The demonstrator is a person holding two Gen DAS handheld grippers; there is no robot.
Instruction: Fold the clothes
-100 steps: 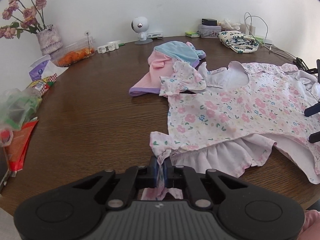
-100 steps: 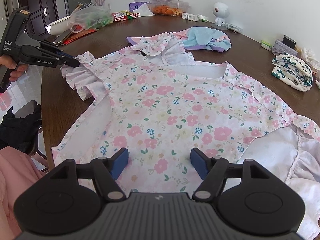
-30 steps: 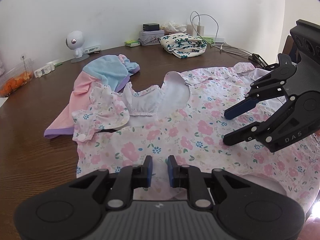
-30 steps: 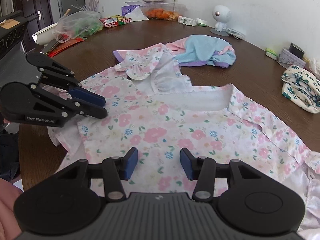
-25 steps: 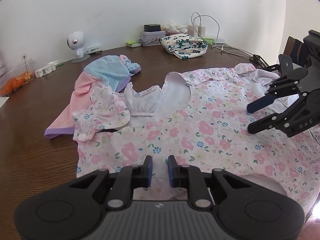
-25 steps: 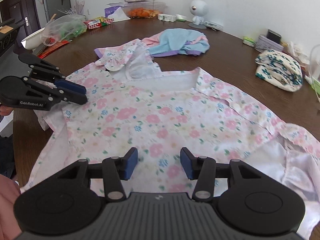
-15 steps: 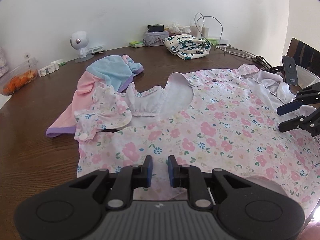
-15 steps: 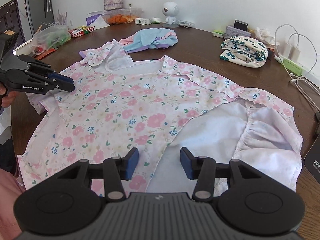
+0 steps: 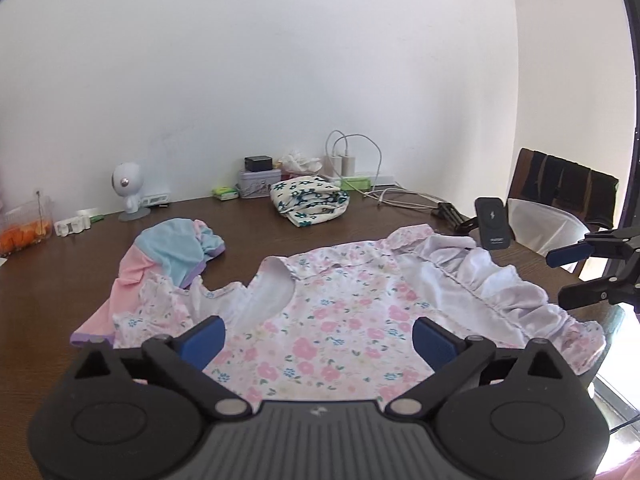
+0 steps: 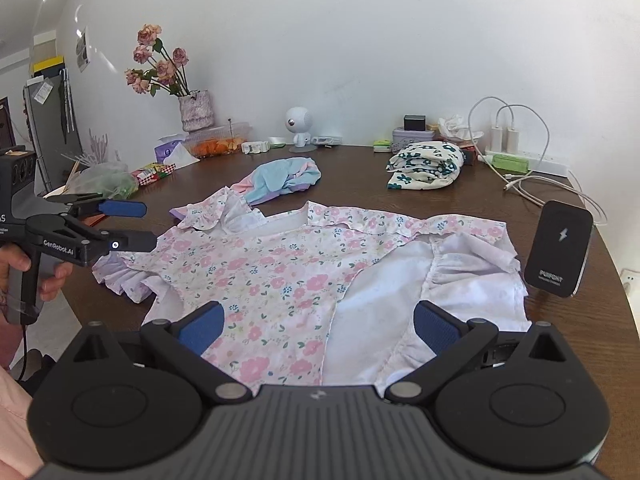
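Two tools, both spread wide with nothing between the pads, having just been opening, hover above one floral dress (image 10: 276, 276) spread flat on a dark wooden tabletop (image 10: 360, 176). Catalogued left to right in the right wrist view: a person's hand (image 10: 48, 276) gripping the left tool (image 10: 134, 226), its blue pads held apart just off the dress's ruffled left sleeve; a bag of greens (image 10: 106, 184) and a red-checked packet (image 10: 154, 172) near the tabletop's far left edge; a vase of pink roses (image 10: 172, 80) against the wall; a clear box of orange food (image 10: 218, 142); a pink, blue and purple garment (image 10: 286, 180) lying crumpled just beyond the dress's collar; a small white round-headed figure (image 10: 298, 124); the right tool (image 10: 316, 330) low in the foreground over the dress's hem, where the white lining is turned up on the right side; a folded cream cloth with dark green flowers (image 10: 426, 166); white chargers and cables (image 10: 506, 132) by the wall; a black power bank (image 10: 560, 248) standing upright just beside the dress's right sleeve. In the left wrist view, the left tool (image 9: 316, 338) sits over the dress (image 9: 332, 332), the right tool (image 9: 576, 276) enters at the far right edge beyond the ruffled hem, and a chair (image 9: 560, 184) stands behind the tabletop.
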